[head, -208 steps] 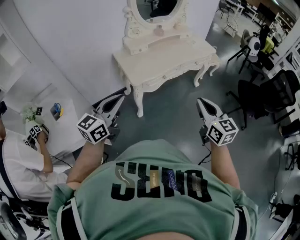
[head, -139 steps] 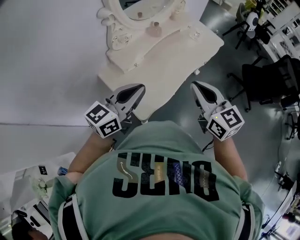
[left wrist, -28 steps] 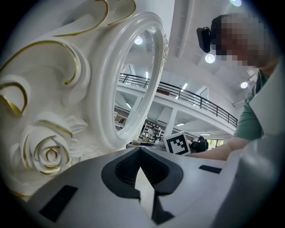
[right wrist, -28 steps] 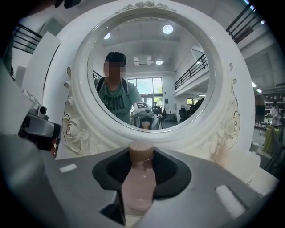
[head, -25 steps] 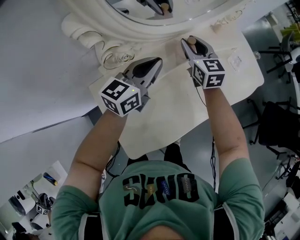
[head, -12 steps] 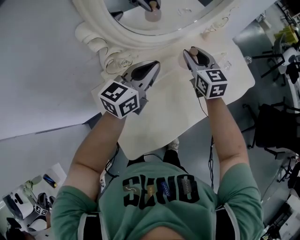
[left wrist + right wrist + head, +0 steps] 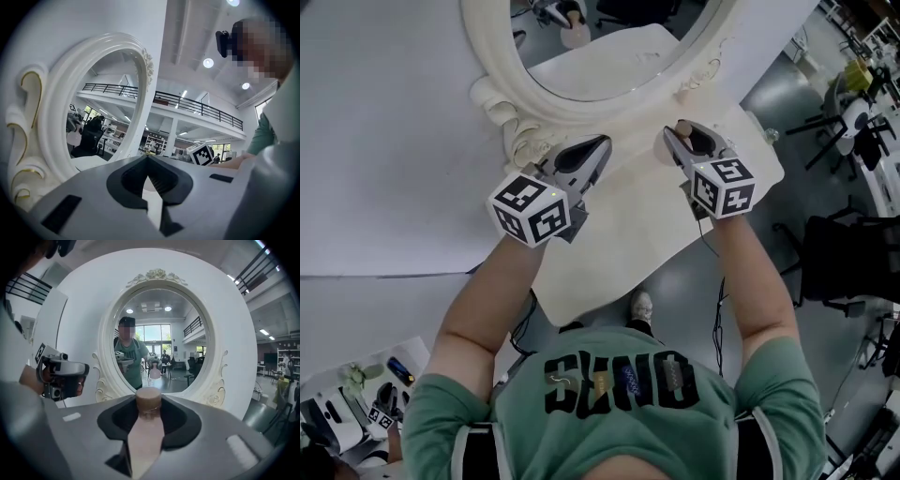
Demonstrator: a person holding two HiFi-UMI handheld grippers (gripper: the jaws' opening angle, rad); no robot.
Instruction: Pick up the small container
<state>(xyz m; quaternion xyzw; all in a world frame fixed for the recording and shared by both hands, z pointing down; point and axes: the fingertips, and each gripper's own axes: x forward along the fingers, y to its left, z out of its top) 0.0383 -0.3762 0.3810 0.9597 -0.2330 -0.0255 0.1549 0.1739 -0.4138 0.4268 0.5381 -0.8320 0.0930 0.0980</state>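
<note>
The small container [image 7: 148, 401] is a pale pink bottle with a brown cap. It stands upright between the jaws of my right gripper [image 7: 148, 414], which is shut on its body. In the head view its cap [image 7: 682, 126] shows at the tip of the right gripper [image 7: 681, 137], over the back of the white dressing table [image 7: 619, 234], just in front of the mirror frame. My left gripper [image 7: 600, 143] hovers over the table to the left, jaws shut with nothing in them; in the left gripper view its tips [image 7: 147, 157] meet.
A big oval mirror [image 7: 609, 56] in a carved white frame stands along the table's back edge. A small clear glass item [image 7: 772, 136] sits at the table's right end. Black office chairs [image 7: 853, 253] stand on the grey floor to the right.
Over the last second the head view has shifted. Both grippers have stayed over the table, and the right one, with the container in it, sits slightly further from the mirror frame.
</note>
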